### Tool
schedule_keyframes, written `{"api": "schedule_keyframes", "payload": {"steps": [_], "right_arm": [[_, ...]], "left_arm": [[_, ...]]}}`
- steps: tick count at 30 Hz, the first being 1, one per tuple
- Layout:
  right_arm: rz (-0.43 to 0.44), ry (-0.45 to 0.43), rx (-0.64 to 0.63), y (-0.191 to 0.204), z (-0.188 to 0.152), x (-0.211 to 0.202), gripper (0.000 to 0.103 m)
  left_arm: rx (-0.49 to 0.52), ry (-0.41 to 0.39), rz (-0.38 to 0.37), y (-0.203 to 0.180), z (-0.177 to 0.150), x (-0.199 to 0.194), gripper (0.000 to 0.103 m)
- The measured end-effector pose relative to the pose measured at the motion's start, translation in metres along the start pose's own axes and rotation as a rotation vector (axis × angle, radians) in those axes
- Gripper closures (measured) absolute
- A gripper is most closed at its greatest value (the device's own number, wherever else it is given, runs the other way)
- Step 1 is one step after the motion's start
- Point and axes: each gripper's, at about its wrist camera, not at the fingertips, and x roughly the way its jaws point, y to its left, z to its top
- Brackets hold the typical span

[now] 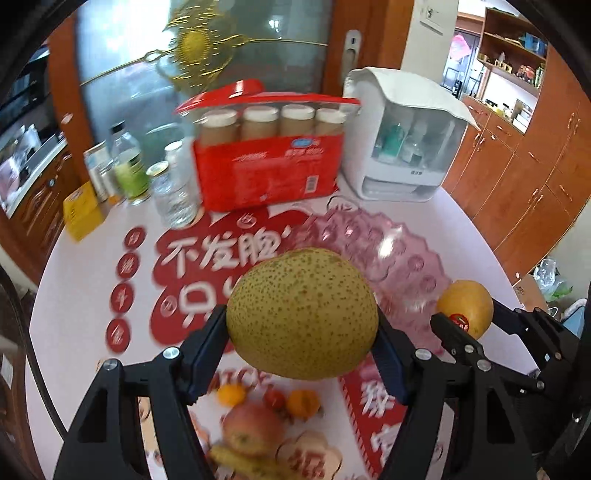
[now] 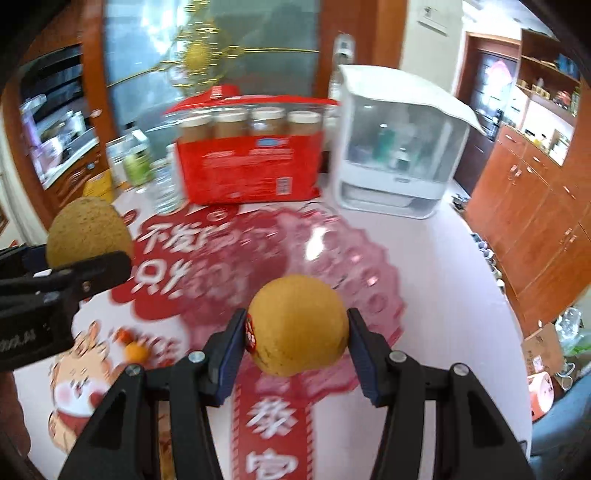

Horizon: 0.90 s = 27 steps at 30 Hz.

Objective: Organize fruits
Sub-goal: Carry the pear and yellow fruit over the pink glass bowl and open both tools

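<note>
Left wrist view: left gripper (image 1: 301, 345) clamps speckled green pear (image 1: 302, 314), right gripper (image 2: 295, 343) clamps stickered yellow-orange citrus (image 2: 297, 325) — lower each gently onto scalloped pink glass plate (image 2: 373, 291), centre first.

We observe a pale pink counter (image 1: 454, 221) bearing red printed decorations with white characters. Behind it stands a frosted glass door (image 1: 207, 66) in a wooden frame, trimmed with gilt metalwork, and a white handle plate (image 1: 351, 45) sits on the frame's right side. We record a cream wall (image 1: 430, 33) carrying a switch plate to the right of the door. Reddish-brown wooden cabinets (image 1: 524, 177) with metal handles line the right side, with open shelving (image 1: 513, 48) above, stocked with small items. At far left we note dark kitchen units (image 2: 62, 122). Lighting is bright and even throughout.
</note>
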Motion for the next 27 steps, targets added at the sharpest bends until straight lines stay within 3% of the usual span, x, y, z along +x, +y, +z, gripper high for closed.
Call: {"api": "schedule_keyframes", "payload": {"steps": [6,14,22,27], "right_arm": [[-0.037,0.056,0.029,-0.037,0.02,0.058,0.05],[0.028,0.226,0.043,-0.048,-0.004,0.126,0.05],[0.063,0.301,0.015,-0.037,-0.021,0.151,0.049],[0.069,0.287,-0.011,-0.028,-0.024,0.148,0.047]], "left_arm": [[0.072,0.036,0.031,-0.034,0.031,0.065,0.032],[0.113,0.179,0.074,-0.053,0.026,0.153,0.032],[0.133,0.256,0.103,-0.049,0.012,0.186,0.031],[0.149,0.278,0.096,-0.047,0.007,0.192,0.031]]}}
